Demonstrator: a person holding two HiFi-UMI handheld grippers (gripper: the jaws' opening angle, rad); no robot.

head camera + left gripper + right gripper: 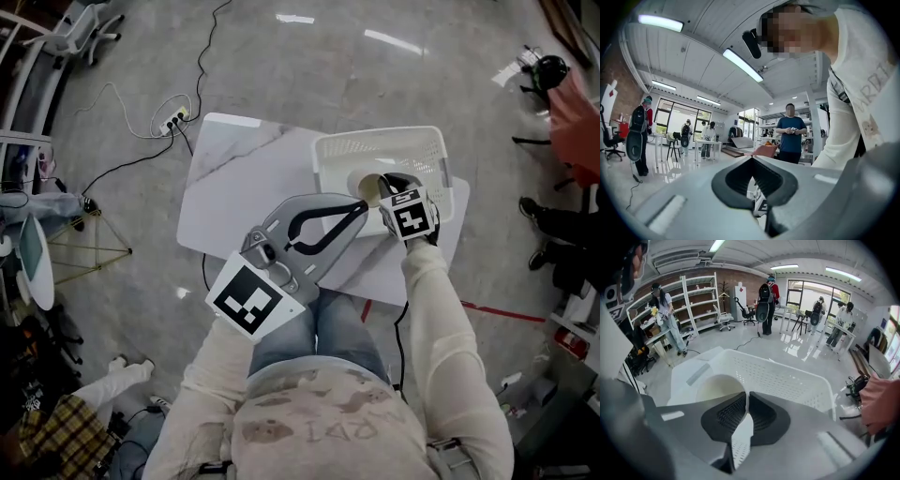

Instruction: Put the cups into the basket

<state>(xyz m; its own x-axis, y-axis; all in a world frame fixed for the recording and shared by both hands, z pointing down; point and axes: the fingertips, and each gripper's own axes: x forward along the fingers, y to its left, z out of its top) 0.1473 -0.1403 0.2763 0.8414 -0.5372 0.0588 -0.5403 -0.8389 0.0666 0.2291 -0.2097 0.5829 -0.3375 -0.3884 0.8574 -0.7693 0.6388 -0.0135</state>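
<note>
A white perforated basket (375,141) stands on the far right part of the white marble-look table (244,178). A cream cup (366,187) is at the basket's near-left side, tilted, mouth towards the left. My right gripper (386,185) is shut on its rim. In the right gripper view the jaws (746,394) pinch the thin wall of the cup (719,387) over the basket (797,380). My left gripper (361,208) is held up above the table's near edge, shut, with nothing in it. In the left gripper view its jaws (752,157) point out into the room.
A power strip with cables (173,120) lies on the floor beyond the table. A red tape line (497,309) marks the floor at the right. A person in a blue shirt (790,133) stands in the room, with others farther back.
</note>
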